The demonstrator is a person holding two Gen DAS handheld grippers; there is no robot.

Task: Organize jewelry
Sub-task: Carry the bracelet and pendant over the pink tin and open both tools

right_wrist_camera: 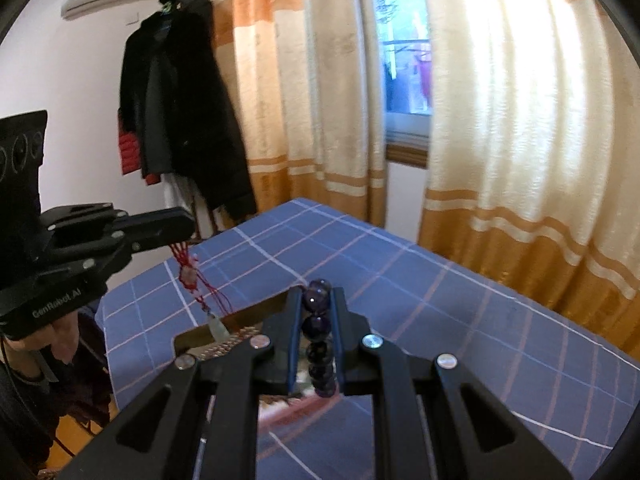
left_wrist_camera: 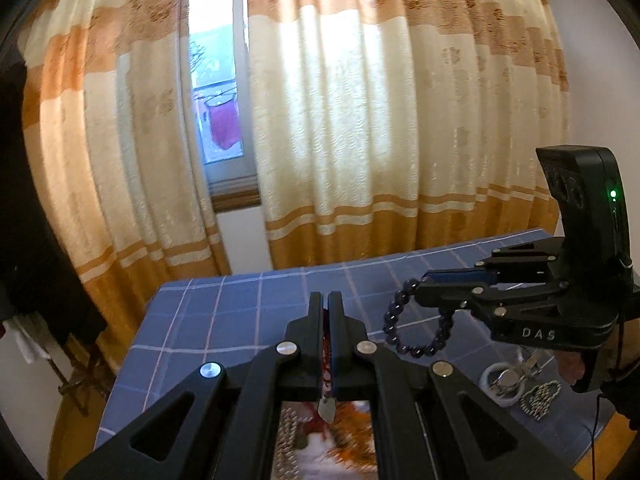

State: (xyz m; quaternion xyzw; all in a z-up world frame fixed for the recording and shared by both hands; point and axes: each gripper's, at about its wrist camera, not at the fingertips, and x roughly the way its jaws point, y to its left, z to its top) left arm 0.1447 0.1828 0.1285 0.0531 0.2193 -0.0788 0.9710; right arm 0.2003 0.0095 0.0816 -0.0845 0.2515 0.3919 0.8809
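Note:
My left gripper [left_wrist_camera: 325, 300] is shut on a red cord necklace [left_wrist_camera: 327, 356] with a pale stone pendant [left_wrist_camera: 327, 409] that hangs below the fingers. From the right wrist view the same gripper [right_wrist_camera: 188, 226] holds the red cord [right_wrist_camera: 200, 284] above an open jewelry box [right_wrist_camera: 224, 340]. My right gripper [right_wrist_camera: 318, 294] is shut on a dark purple bead bracelet [right_wrist_camera: 318, 328]. In the left wrist view the right gripper [left_wrist_camera: 420, 288] holds the bracelet [left_wrist_camera: 416, 324] as a loop hanging above the blue checked tablecloth [left_wrist_camera: 240, 308].
A white ring-shaped bangle [left_wrist_camera: 502, 384], a metal clip and a heap of silver beads [left_wrist_camera: 540, 398] lie on the cloth at the right. Curtains [left_wrist_camera: 360, 120] and a window stand behind the table. Dark coats [right_wrist_camera: 180, 112] hang at the left.

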